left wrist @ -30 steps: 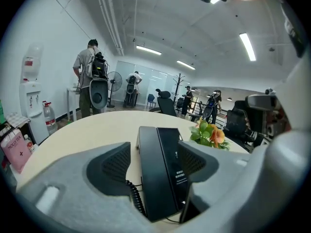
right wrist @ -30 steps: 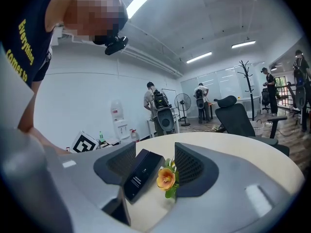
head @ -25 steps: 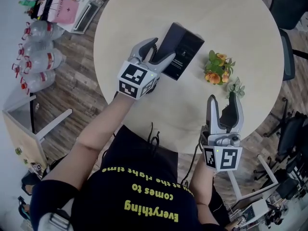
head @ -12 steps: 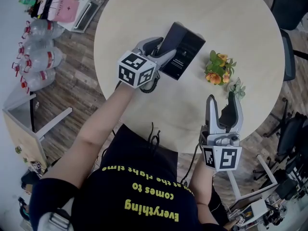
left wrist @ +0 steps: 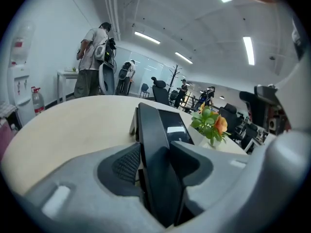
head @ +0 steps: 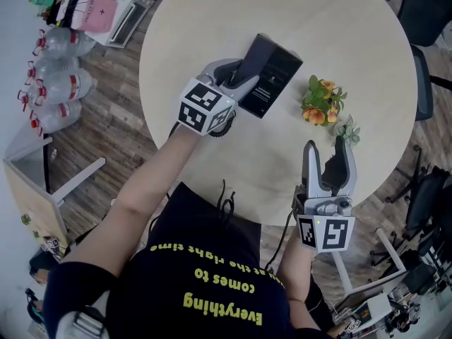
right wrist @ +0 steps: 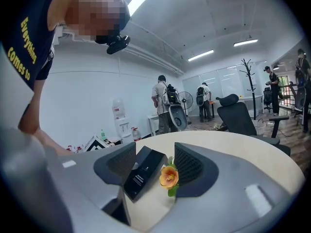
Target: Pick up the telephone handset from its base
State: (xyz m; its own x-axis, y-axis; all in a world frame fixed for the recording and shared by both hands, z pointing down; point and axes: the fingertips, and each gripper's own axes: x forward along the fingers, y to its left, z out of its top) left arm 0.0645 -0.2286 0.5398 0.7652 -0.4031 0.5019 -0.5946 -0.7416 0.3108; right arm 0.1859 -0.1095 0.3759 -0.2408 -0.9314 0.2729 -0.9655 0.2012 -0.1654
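A black telephone base point(head: 272, 73) lies on the round pale table point(head: 212, 20), and its handset point(head: 247, 56) runs along its left side. My left gripper point(head: 239, 76) straddles the handset point(left wrist: 150, 125). Its jaws have just been closing and the handset stands between them. The right pad seems to touch it, and a thin gap shows at the left pad point(left wrist: 127, 163). Near the table's front edge my right gripper point(head: 326, 150) is open and empty, well apart from the phone point(right wrist: 143, 176), which shows beyond its jaws point(right wrist: 154, 166).
A small pot of orange flowers point(head: 321, 101) stands right of the phone, between it and the right gripper. Water bottles point(head: 60, 69) lie on the floor at the left. Office chairs point(head: 424, 6) surround the table. People point(left wrist: 92, 62) stand far behind.
My left gripper has slid forward along the phone's left side and its jaws have narrowed around the handset. The right gripper has stayed where it was.
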